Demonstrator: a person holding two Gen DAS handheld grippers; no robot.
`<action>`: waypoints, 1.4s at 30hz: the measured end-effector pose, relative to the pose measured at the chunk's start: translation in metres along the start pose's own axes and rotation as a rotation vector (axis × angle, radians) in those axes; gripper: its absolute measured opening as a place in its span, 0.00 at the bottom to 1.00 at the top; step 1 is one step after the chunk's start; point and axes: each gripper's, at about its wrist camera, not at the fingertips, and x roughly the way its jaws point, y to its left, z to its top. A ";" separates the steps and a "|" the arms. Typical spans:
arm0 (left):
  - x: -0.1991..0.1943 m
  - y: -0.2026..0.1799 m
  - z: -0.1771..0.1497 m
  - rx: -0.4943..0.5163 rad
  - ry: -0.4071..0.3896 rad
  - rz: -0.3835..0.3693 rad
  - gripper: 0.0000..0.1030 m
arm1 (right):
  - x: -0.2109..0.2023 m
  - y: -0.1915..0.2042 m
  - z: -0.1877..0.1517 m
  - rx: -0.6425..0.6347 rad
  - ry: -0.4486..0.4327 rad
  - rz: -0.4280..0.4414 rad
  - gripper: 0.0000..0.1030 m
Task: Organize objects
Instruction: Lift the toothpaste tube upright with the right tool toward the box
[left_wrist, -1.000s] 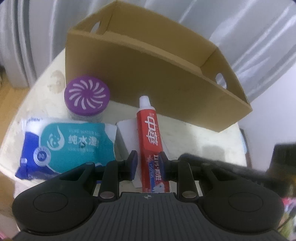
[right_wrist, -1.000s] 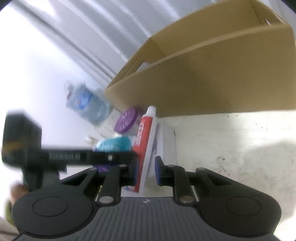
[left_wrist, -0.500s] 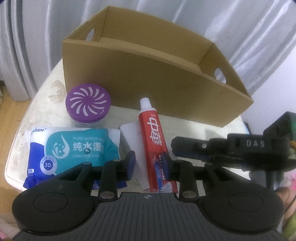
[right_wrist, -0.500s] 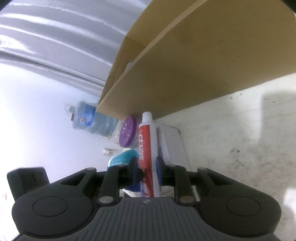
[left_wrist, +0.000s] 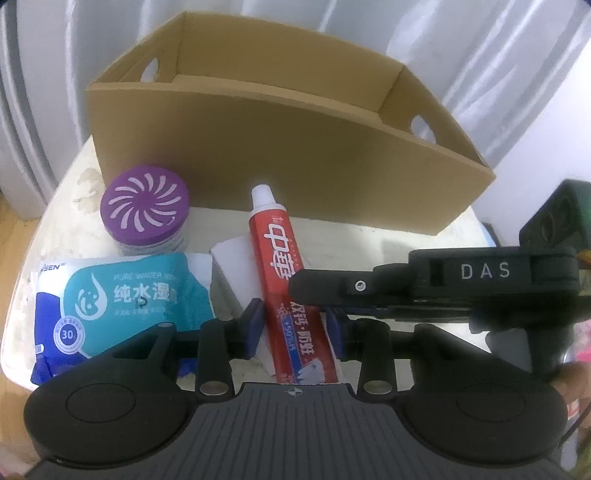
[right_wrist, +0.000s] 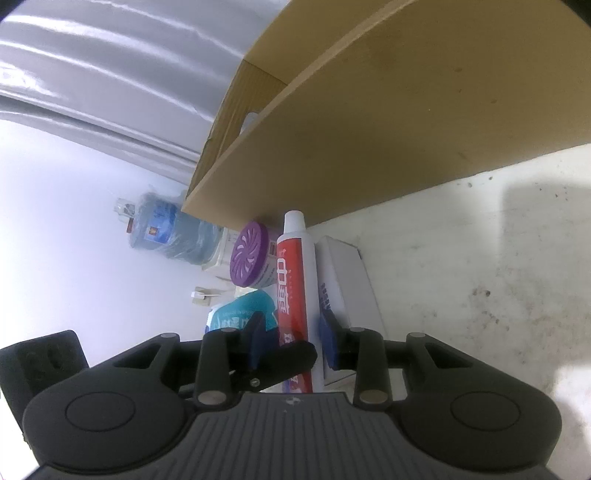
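My left gripper (left_wrist: 295, 328) and right gripper (right_wrist: 292, 343), fingers spread, both straddle the red toothpaste tube (left_wrist: 286, 273) at frame centre, lying on a white box (left_wrist: 236, 269) below the cardboard box (left_wrist: 280, 155).

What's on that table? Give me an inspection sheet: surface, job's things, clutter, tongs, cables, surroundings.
Surface: off-white table, stained and speckled.
Job's things: open cardboard box at the back. In front of it, a red toothpaste tube lies on a white box. A purple-lidded tub and a wet wipes pack sit left of it.
Clutter: nothing seen.
Tongs: left tongs and right tongs are both open, each straddling the tube's lower end.
Cables: a thin dark line at the left view's lower right edge; too small to tell.
Surroundings: grey curtains, a water jug, white wall.
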 end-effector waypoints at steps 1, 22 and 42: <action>-0.001 -0.001 -0.002 0.003 -0.002 0.002 0.36 | 0.000 0.000 -0.001 0.004 0.002 0.002 0.34; -0.011 -0.017 -0.029 0.063 -0.016 -0.027 0.35 | -0.017 -0.021 -0.023 0.098 0.039 0.036 0.34; -0.023 -0.031 -0.034 0.139 -0.038 -0.004 0.35 | -0.030 -0.018 -0.027 0.074 0.014 0.020 0.32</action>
